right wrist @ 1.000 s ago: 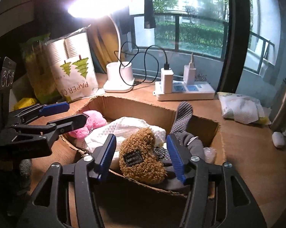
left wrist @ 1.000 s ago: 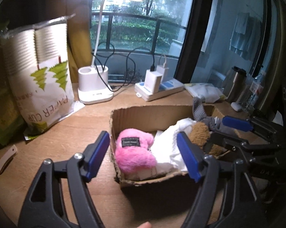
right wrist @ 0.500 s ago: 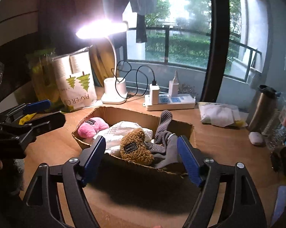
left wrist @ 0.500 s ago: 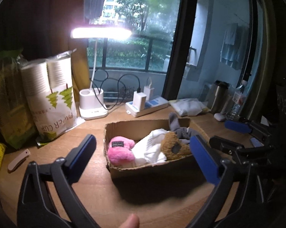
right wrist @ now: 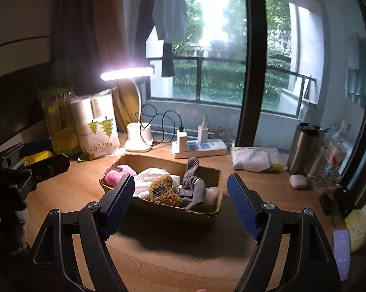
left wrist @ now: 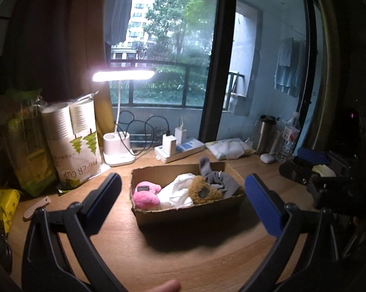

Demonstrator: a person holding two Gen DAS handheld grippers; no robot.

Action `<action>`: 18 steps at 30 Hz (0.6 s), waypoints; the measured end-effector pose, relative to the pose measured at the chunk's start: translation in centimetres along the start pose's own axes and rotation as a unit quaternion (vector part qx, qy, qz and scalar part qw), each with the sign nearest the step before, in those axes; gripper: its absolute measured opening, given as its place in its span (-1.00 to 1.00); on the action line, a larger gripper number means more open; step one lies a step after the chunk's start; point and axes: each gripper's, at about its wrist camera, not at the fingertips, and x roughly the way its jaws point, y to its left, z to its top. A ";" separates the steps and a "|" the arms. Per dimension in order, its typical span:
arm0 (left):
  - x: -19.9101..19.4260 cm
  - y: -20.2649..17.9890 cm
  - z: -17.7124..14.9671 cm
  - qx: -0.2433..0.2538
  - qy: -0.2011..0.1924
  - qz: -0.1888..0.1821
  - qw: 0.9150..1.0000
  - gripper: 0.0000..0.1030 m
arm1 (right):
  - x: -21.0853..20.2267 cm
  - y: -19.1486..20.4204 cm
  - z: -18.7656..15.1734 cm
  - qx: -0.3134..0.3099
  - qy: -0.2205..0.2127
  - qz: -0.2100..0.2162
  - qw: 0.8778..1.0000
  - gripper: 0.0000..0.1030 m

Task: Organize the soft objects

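The cardboard box [left wrist: 190,213] sits on the wooden surface [left wrist: 183,262], holding a pink plush [left wrist: 145,194], white cloth [left wrist: 177,193], brown plush [left wrist: 203,191] and grey sock [left wrist: 215,178]. In front of the box, the left tool [left wrist: 183,202] and right tool [right wrist: 180,202] have just spread apart, both empty.

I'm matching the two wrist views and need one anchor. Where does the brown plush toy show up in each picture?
Left wrist view: brown plush toy lies right of centre in the cardboard box, between the white cloth and the grey sock.
Right wrist view: brown plush toy lies mid-box, near the front wall.
Shared landmark: the lit desk lamp behind the box.
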 end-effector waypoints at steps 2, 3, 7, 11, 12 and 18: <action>-0.8 -0.3 0.3 -0.002 -0.011 0.002 1.000 0.99 | -1.0 -0.3 0.2 0.007 -0.008 -0.007 1.000 0.58; -1.2 -0.4 0.5 -0.005 -0.016 0.002 1.000 0.99 | -1.7 -0.6 0.3 0.012 -0.012 -0.013 1.000 0.58; -2.6 -1.1 1.3 -0.005 -0.042 0.009 0.999 0.99 | -3.4 -1.4 0.6 0.021 -0.027 -0.026 0.999 0.58; -3.2 -1.8 1.6 0.011 -0.056 0.020 0.998 0.99 | -4.8 -1.7 0.7 0.019 -0.041 -0.034 0.998 0.58; -3.2 -1.8 1.6 0.011 -0.056 0.021 0.998 0.98 | -4.9 -1.8 0.8 0.019 -0.042 -0.034 0.998 0.58; -3.1 -2.0 1.8 0.012 -0.053 0.027 0.998 0.99 | -5.3 -2.2 1.2 0.019 -0.050 -0.033 0.998 0.58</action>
